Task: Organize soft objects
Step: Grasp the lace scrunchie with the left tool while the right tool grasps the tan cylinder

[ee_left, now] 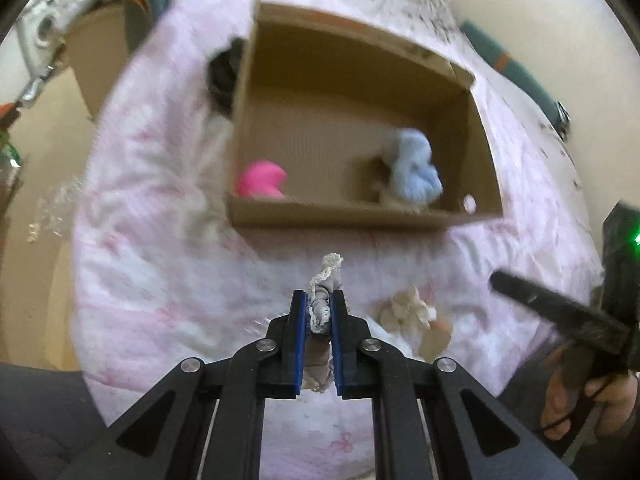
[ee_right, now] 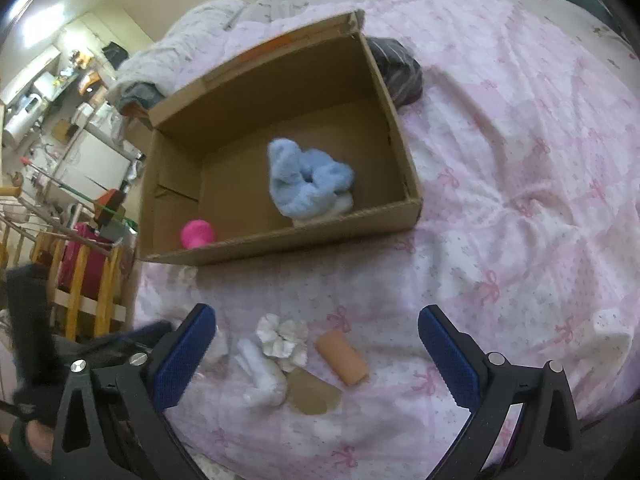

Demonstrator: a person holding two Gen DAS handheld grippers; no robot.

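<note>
Presently the left tool (ee_left: 319, 312) pinches a lace-trimmed sock (ee_left: 325, 284).

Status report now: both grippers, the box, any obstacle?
Left gripper shut on lace sock. Right gripper open. Box ahead, path clear.

Both black claws, left claw (ee_left: 319, 304) and right claw (ee_right: 316, 350), carry blue pads and silver rivets.
</note>
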